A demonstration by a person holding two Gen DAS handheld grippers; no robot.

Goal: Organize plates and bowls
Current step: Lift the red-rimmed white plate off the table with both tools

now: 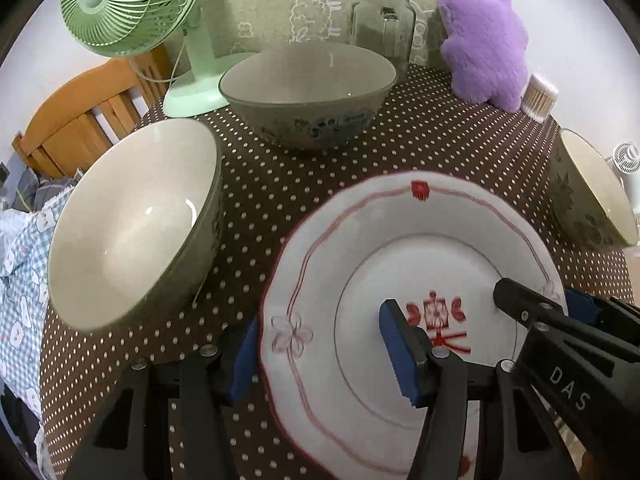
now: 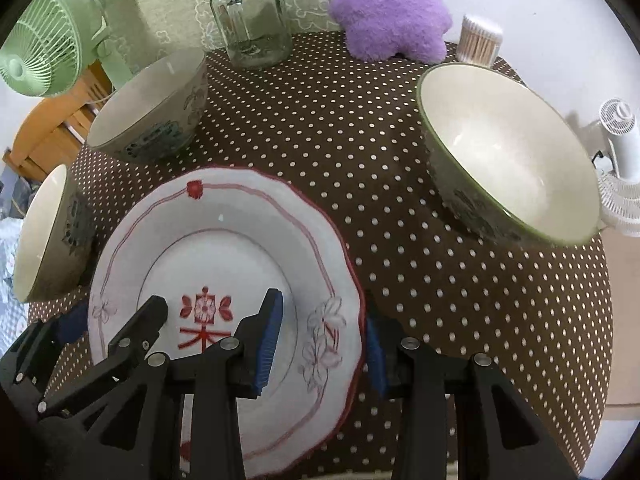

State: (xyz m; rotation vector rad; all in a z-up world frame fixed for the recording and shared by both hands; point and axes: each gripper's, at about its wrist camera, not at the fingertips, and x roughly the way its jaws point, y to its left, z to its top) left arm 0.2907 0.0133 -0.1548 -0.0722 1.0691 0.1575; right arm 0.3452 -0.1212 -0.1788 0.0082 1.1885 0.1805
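Observation:
A white plate with red trim point(image 1: 360, 240) lies on the polka-dot table; it also shows in the right wrist view point(image 2: 224, 240). My left gripper point(image 1: 320, 356) is open and straddles the plate's left rim, one finger over the plate, one under or beside the edge. My right gripper point(image 2: 324, 344) is open and straddles the plate's right rim. Three cream bowls with green outsides stand around it: one left point(image 1: 132, 224), one at the back point(image 1: 308, 92), one right point(image 2: 508, 152).
A green fan point(image 1: 132, 8), a glass jar point(image 1: 380, 20), a purple plush toy point(image 1: 484, 36) and a cotton-swab tub point(image 2: 480, 38) line the back of the brown dotted tablecloth point(image 2: 360, 128). A wooden chair point(image 1: 80, 120) stands beyond the left edge.

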